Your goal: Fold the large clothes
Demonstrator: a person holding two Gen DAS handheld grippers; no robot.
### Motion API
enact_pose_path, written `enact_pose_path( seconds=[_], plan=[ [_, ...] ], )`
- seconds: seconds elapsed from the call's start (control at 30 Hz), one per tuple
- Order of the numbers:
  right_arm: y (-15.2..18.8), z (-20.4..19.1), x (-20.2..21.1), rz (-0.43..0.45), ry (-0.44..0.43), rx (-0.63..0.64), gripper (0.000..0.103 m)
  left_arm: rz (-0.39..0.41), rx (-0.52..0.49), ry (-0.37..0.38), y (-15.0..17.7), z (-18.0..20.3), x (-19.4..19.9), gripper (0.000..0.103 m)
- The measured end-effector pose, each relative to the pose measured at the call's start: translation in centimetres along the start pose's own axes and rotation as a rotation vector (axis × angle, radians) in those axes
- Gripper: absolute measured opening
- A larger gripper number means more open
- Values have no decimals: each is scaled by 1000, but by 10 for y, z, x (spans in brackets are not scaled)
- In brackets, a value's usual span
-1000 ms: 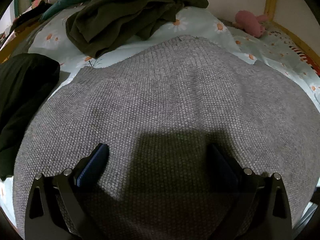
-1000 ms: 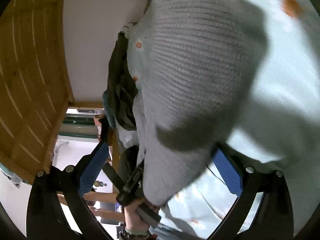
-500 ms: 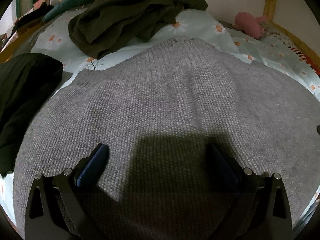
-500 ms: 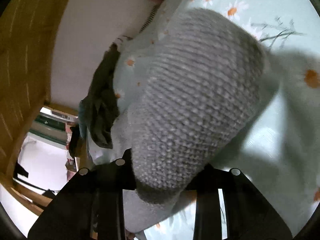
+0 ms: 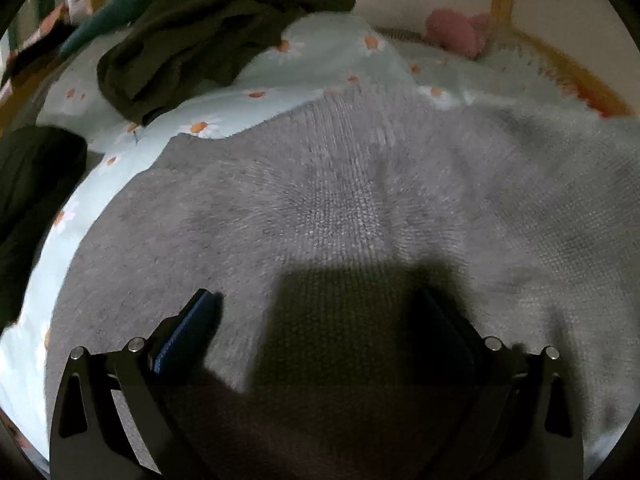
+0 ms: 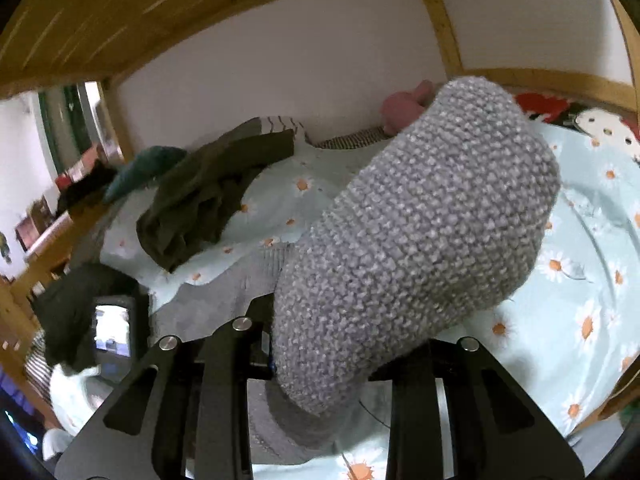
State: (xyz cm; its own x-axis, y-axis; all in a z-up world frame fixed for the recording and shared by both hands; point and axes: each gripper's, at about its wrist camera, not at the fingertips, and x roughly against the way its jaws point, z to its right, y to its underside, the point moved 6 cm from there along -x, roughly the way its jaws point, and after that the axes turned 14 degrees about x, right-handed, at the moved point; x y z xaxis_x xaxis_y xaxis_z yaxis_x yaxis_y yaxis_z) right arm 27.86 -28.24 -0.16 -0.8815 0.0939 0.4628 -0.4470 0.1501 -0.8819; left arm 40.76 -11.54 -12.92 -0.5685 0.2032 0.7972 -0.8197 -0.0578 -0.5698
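Note:
A large grey knit sweater (image 5: 332,208) lies spread on the daisy-print bed sheet (image 5: 332,52). My left gripper (image 5: 320,320) hovers just above the sweater's body, open, with nothing pinched between its blue pads (image 5: 188,328). In the right wrist view my right gripper (image 6: 332,360) is shut on a thick fold of the same sweater (image 6: 420,240), probably a sleeve. It holds that fold up off the bed, and the fold bulges out past the fingers and hides their tips. In the left wrist view the sweater's right side is blurred and looks raised.
A dark olive garment (image 5: 208,40) is heaped at the back left, with a black garment (image 5: 32,200) at the left edge. A pink plush toy (image 6: 404,108) sits by the wall. Wooden bed rails (image 6: 532,80) and boards overhead (image 6: 160,8) enclose the bed. A lit screen (image 6: 112,332) stands low left.
My right gripper closed on the sweater fold, rose off the sheet and rolled upright. The left gripper shifted a little over the sweater, whose right side has lifted.

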Motion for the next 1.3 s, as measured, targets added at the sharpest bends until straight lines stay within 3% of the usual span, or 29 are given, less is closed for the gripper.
enact_pose_path(
  seconds=[0.07,0.1,0.17,0.2,0.23,0.3,0.4,0.5,0.6,0.63,0.7,0.77,0.8,0.87,1.03,1.17,1.3],
  plan=[
    [-1,-1,-1,0,12,12,28,77,42,-38,-9,-20,22,98],
    [-3,-4,-5,-1,20,17,28,119,45,-114,-17,-37,31,98],
    [-6,-6,-7,0,24,20,28,113,10,-214,-22,-57,22,98],
    [-9,-12,-11,2,29,24,28,47,-22,-261,-18,-68,1,98],
    [-13,-18,-12,8,30,30,28,-14,-27,-238,-10,-73,-17,98],
    [-19,-29,-13,19,30,56,28,19,20,-170,-8,-81,-21,99],
    [-32,-59,-16,42,32,137,28,-6,13,-177,-10,-80,-24,99],
    [-48,-110,-22,71,29,262,28,-22,40,-109,-12,-84,-21,98],
    [-54,-169,-30,92,19,440,28,23,164,32,-20,-109,-1,98],
    [-51,-188,-33,92,16,498,28,70,256,20,-26,-134,10,98],
    [-38,-227,-41,79,15,637,28,126,386,-44,-33,-176,21,98],
    [-19,-254,-49,61,7,740,28,86,448,-60,-33,-209,13,98],
    [-6,-267,-54,49,7,799,29,40,465,-43,-29,-222,4,97],
    [24,-288,-62,25,-6,903,29,72,450,9,-30,-233,5,97],
    [111,-324,-78,-27,-11,1198,30,98,478,-77,-35,-245,10,97],
    [121,-324,-81,-27,4,1187,31,186,480,-94,-55,-253,41,97],
    [125,-323,-76,-13,19,1223,31,325,412,-12,-90,-229,109,97]
  ],
)
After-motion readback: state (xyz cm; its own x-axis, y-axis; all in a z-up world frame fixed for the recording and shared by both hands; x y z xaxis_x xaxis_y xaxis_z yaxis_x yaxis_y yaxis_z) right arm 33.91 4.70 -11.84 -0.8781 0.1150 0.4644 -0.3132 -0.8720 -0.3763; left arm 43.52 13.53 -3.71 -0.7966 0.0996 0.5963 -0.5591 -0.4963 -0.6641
